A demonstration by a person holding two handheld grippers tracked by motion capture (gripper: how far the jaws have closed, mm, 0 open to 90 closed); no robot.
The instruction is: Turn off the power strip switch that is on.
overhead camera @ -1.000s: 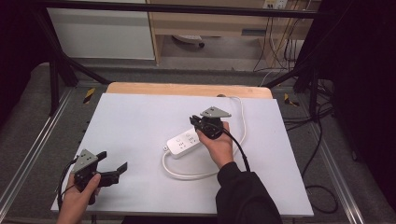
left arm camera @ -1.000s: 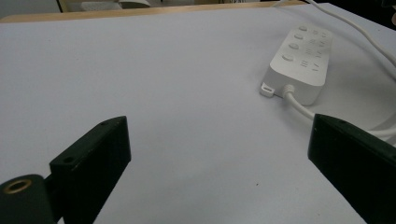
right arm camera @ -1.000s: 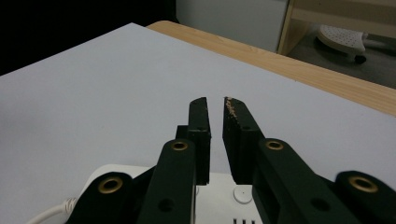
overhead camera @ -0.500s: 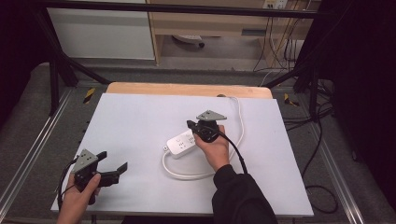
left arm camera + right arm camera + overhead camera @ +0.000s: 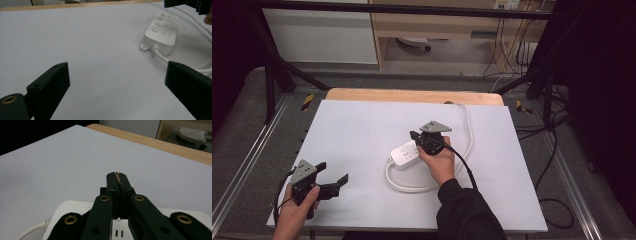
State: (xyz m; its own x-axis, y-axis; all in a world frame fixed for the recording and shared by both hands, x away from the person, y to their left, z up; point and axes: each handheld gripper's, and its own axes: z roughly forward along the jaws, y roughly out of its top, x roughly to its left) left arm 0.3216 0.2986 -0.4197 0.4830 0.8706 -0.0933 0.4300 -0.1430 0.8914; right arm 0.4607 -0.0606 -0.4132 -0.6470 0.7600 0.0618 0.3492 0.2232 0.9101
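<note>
A white power strip (image 5: 403, 154) lies mid-table, and its white cable (image 5: 412, 187) loops toward the front and then runs to the far edge. My right gripper (image 5: 413, 136) hovers just over the strip's far end with its jaws shut and nothing between them. In the right gripper view the closed tips (image 5: 117, 174) point past the strip (image 5: 72, 208) over bare table. My left gripper (image 5: 333, 173) rests at the front left corner, open and empty. The left gripper view shows its wide-apart jaws (image 5: 117, 82) facing the strip (image 5: 161, 32).
The white table top (image 5: 362, 125) has a wooden strip (image 5: 412, 95) along its far edge. Metal frame rails (image 5: 242, 165) run down both sides. Black cables (image 5: 552, 150) hang off the right side. A hand (image 5: 439, 162) holds the right gripper beside the strip.
My right gripper has drifted slightly left over the power strip, staying shut. The left gripper has not moved.
</note>
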